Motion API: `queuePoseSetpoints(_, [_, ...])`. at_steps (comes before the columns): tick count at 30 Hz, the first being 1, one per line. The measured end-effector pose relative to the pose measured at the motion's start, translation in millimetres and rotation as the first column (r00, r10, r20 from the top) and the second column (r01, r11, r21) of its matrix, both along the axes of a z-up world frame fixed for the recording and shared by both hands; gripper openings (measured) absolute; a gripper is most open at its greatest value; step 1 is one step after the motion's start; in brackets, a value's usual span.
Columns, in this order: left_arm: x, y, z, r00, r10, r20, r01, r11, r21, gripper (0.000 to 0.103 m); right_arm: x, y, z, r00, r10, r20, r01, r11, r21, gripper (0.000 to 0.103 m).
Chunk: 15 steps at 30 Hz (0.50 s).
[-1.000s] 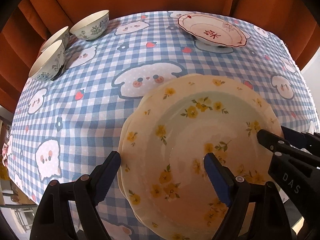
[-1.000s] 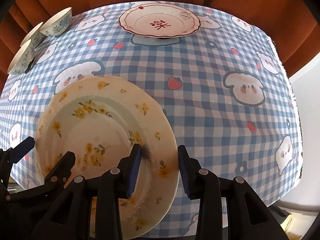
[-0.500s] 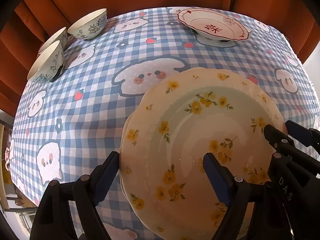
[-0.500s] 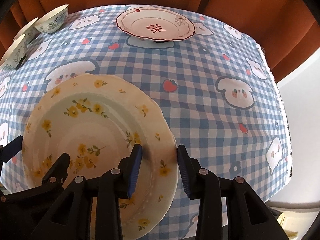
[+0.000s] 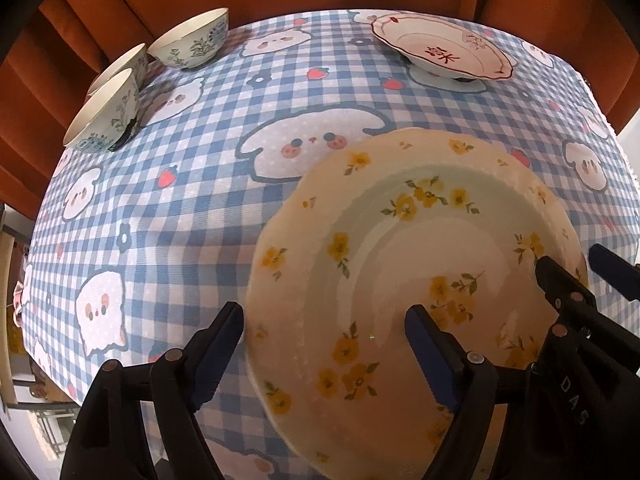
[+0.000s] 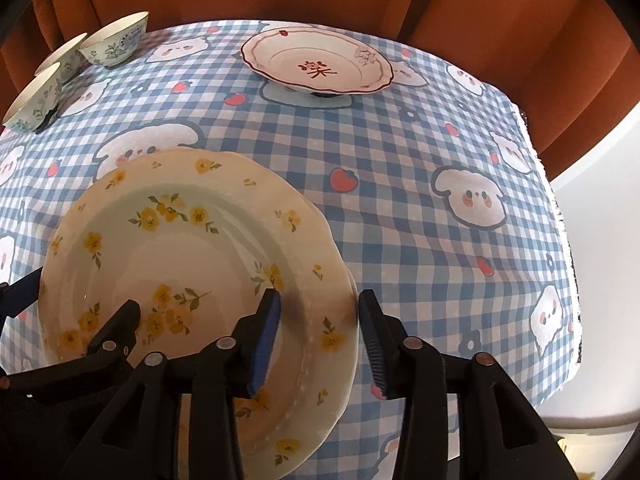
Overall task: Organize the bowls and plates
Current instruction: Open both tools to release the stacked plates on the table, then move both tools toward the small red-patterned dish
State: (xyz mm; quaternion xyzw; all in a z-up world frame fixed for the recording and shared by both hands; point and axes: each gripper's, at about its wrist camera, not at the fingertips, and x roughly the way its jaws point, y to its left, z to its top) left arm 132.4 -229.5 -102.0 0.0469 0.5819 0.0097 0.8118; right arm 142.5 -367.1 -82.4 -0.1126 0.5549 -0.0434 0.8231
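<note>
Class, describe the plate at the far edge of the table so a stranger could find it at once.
Start at the blue checked tablecloth and look to its far edge, by the orange curtain. There sits the white plate, alone. Unlike the near yellow-flowered plate, it has a dark red rim line and a red centre mark.

I see a table covered by a blue-and-white checked cloth (image 6: 400, 200) printed with cartoon faces. Directly on it: a cream yellow-flowered plate (image 6: 180, 240), a white red-rimmed plate (image 6: 316, 64), and three white blue-patterned porcelain bowls (image 5: 192, 40) grouped together.
</note>
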Motion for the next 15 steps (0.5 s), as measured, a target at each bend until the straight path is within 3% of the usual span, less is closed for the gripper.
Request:
queuePoseSetpoints(2, [-0.9, 4.5, 5.7, 1.0, -0.016, 0.009, 0.016, 1.0, -0.009, 0.087, -1.9, -2.3, 6.3, 1.0, -0.025, 0.013, 0.025, 1.0, 0.009, 0.063])
queuePoseSetpoints(5, [1.2, 12.6, 18.6, 0.997, -0.066, 0.036, 0.067, 0.997, -0.031, 0.088, -5.7, 0.7, 17.3, 0.997, -0.065, 0.038, 0.064, 0.998, 0.016, 0.069])
queuePoseSetpoints(15, [29.9, 36.4, 64.1, 0.976, -0.169, 0.136, 0.184, 0.977, -0.104, 0.089, -8.6, 28.5, 65.0, 0.971, -0.195, 0.141, 0.195, 0.981, 0.019, 0.069])
